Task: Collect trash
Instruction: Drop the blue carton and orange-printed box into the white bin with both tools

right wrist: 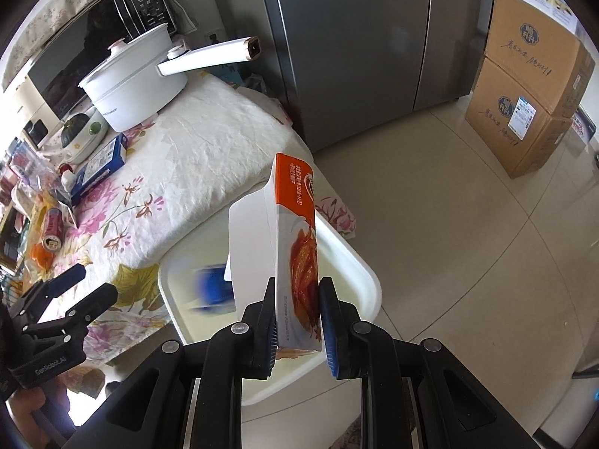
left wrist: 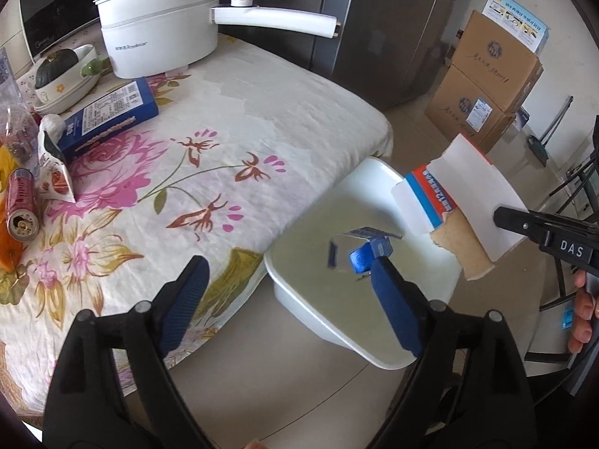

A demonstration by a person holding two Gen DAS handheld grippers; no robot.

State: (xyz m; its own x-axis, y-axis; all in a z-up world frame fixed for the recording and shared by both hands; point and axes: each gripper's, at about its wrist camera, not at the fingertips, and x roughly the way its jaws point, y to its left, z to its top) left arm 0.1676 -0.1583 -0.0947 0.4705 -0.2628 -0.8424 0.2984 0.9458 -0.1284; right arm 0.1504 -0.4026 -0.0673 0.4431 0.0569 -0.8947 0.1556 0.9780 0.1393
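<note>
Partway done: small blue carton scrap point(left wrist: 368, 252) dropping into white plastic bin point(left wrist: 284, 284) from wide-open left tool point(left wrist: 288, 265), right tool point(right wrist: 297, 307) clamping torn orange-and-white food box point(right wrist: 295, 239) above it, red can point(left wrist: 21, 209) left on floral worktop point(left wrist: 232, 119).

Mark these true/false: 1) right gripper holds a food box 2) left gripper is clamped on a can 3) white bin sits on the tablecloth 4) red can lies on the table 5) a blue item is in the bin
1) True: the right gripper clamps the orange-and-white box.
2) False: the left gripper is open and holds nothing.
3) False: the white bin stands on the floor beside the table.
4) True: the red can lies on its side.
5) True: the blue item.
</note>
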